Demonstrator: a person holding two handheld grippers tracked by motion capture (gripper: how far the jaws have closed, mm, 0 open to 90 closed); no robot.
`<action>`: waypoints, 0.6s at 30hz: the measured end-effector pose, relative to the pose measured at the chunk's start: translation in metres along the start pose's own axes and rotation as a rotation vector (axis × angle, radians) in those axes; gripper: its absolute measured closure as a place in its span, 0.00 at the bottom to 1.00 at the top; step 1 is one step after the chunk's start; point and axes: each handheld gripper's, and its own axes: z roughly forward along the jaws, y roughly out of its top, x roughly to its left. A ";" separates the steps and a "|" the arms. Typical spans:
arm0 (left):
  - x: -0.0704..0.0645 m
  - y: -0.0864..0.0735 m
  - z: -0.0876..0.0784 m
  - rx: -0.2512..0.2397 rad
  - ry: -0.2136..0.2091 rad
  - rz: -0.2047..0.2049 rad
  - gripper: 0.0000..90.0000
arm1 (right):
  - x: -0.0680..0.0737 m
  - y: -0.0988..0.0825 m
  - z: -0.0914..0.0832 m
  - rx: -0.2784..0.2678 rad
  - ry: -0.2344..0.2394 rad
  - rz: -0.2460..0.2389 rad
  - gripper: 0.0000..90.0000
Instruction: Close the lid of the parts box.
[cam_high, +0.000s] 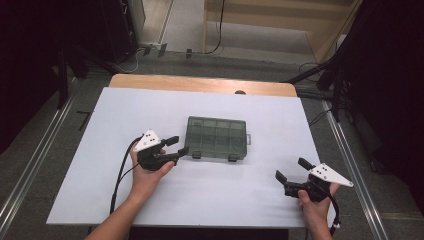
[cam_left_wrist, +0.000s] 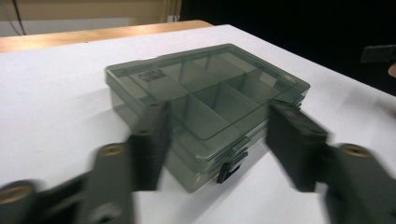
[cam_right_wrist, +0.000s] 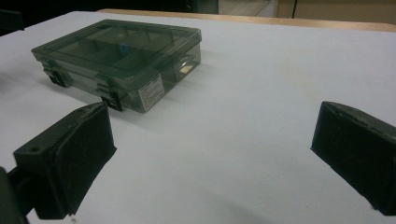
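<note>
A smoky grey see-through compartment box (cam_high: 217, 137) lies shut and flat on the white table top (cam_high: 210, 200), with two dark latches on its front edge. My left gripper (cam_high: 178, 145) is open at the box's front left corner. In the left gripper view that corner of the box (cam_left_wrist: 205, 93), with a latch (cam_left_wrist: 227, 170), sits between the blurred jaws of the left gripper (cam_left_wrist: 219, 126), and a gap shows on the right side. My right gripper (cam_high: 290, 170) is open and holds nothing, well off to the box's front right. Its view shows the box (cam_right_wrist: 116, 51) far ahead at the left of the right gripper (cam_right_wrist: 210, 154).
A strip of wooden table (cam_high: 200, 83) runs behind the white top. Metal rails (cam_high: 350, 155) flank the table on the floor, with dark stands and cables (cam_high: 325, 75) at the back right. A white label (cam_right_wrist: 152, 93) is on the box's side.
</note>
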 end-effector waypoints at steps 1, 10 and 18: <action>0.002 -0.001 -0.003 -0.002 -0.001 -0.001 0.28 | 0.000 0.000 0.000 -0.001 0.001 0.000 0.00; 0.008 -0.007 -0.029 0.004 0.049 0.028 0.00 | 0.000 0.000 0.000 0.002 0.000 0.002 0.00; 0.014 -0.013 -0.050 0.000 0.090 0.022 0.00 | 0.000 -0.001 0.000 0.004 -0.007 0.007 0.00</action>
